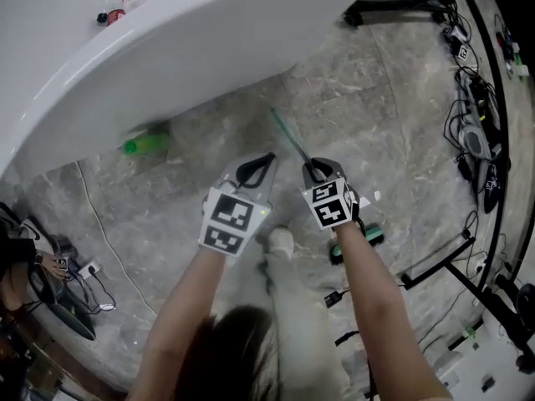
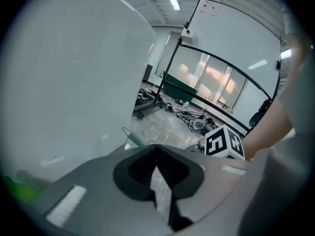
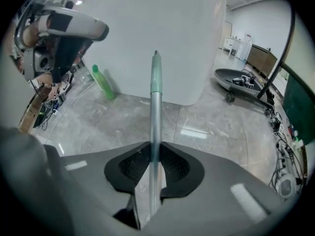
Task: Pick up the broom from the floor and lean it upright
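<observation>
Right gripper [image 3: 152, 167] clamps the broom handle [image 3: 155, 107]: slim, round, seemingly metal, green-tipped.

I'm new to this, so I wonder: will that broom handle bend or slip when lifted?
Probably stiff: the broom handle runs dead straight from the right tongs to its green tip. It looks like smooth, shiny metal, so it might slide or swivel in so narrow a grip. Likely light, as one pair of tongs alone grips it.

Clutter on a grey marble floor [image 1: 393, 98].
A green bottle [image 1: 146, 144] sits at the edge of the big white table [image 1: 167, 48]; black cables [image 1: 476, 140] tangle along the right, near a black metal frame [image 1: 443, 261].
</observation>
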The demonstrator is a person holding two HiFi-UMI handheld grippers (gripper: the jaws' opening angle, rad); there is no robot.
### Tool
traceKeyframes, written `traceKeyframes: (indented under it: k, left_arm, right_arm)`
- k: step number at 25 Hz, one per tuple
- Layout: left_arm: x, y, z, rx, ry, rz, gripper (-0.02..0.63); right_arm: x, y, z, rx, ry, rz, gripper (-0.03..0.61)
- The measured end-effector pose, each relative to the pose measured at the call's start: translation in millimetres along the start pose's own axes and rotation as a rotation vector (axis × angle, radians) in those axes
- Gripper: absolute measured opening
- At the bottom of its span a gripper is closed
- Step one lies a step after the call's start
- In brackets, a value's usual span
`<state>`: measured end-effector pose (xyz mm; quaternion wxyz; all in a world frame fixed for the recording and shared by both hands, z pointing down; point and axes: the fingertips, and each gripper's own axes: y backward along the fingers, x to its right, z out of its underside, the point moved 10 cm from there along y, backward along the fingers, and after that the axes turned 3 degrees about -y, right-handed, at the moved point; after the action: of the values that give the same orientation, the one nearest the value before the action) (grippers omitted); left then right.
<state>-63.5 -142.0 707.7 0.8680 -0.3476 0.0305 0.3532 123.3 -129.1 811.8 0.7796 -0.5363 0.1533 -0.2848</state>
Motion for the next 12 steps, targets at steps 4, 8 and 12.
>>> traceKeyframes:
  k: [4,8,12]
  left_arm:
    - [13,23,-26,0.020,-0.004,-0.017,0.000]
    - [25,49,-53,0.038,-0.014,-0.035,0.000]
    - [33,76,-80,0.063,-0.005,-0.062,0.000]
  right_arm:
    - [-3,42,-16,0.073,0.012,0.012,0.072]
    - [-6,82,-37,0.141,0.025,0.013,0.072]
    - [-12,117,-66,0.199,0.042,0.003,0.072]
